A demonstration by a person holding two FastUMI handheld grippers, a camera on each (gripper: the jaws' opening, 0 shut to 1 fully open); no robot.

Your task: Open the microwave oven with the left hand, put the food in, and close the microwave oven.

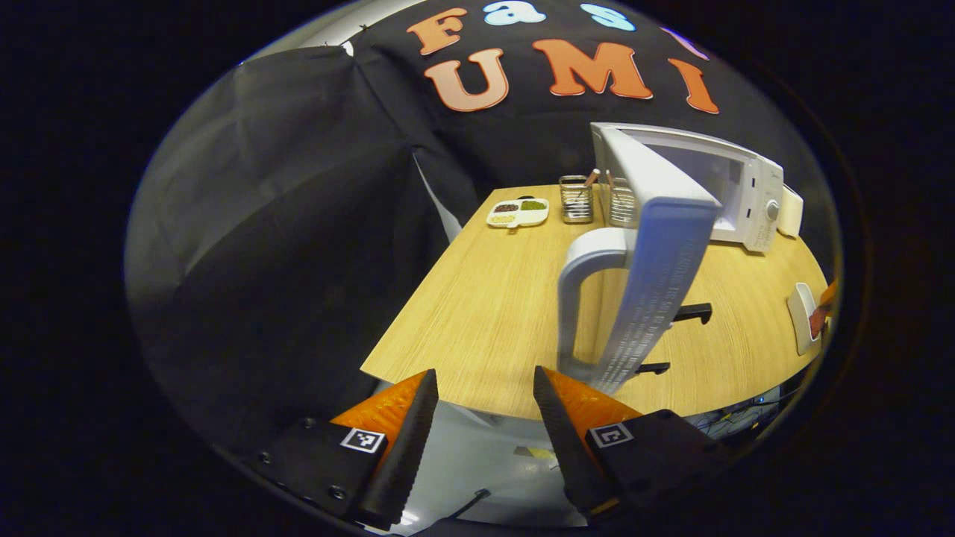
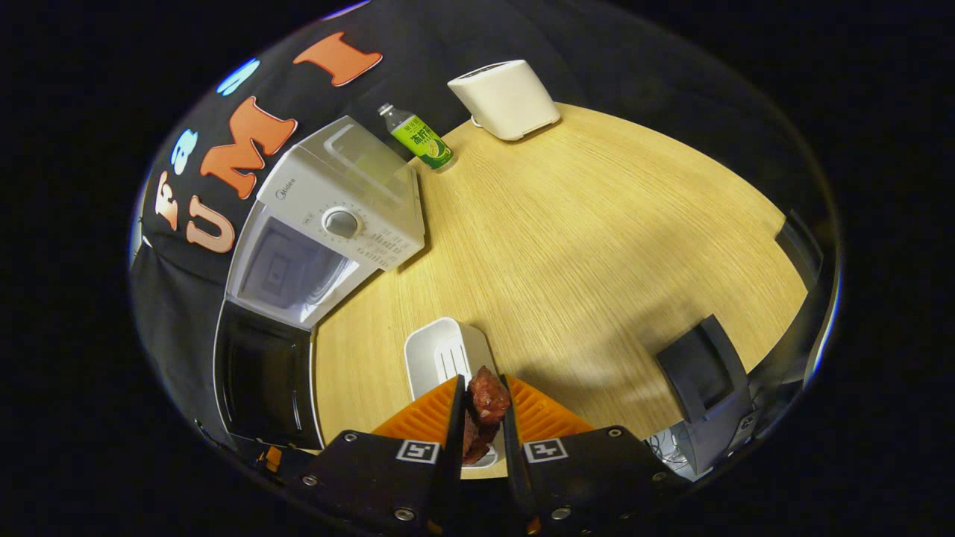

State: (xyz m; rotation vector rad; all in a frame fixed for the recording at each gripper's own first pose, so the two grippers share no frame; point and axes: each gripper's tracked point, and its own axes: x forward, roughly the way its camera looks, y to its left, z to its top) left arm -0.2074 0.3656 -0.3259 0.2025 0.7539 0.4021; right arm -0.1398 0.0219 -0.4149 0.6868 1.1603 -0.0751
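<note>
The white microwave oven [image 1: 750,198] stands at the back of the wooden table with its door [image 1: 656,253] swung wide open. The door's white handle [image 1: 578,291] is just ahead of my left gripper [image 1: 485,384], which is open and holds nothing. In the right gripper view the microwave oven [image 2: 336,216] shows its lit empty cavity [image 2: 287,272] and its dark door [image 2: 261,373] swung open at the left. My right gripper [image 2: 483,403] is shut on a piece of reddish-brown food [image 2: 489,399], held above a white dish [image 2: 444,358].
A divided snack plate [image 1: 518,212] and two wire holders [image 1: 576,198] stand at the table's far left end. A green bottle [image 2: 419,138] and a white appliance [image 2: 507,97] sit behind the microwave. A black chair [image 2: 705,380] stands at the table's edge [image 1: 448,395].
</note>
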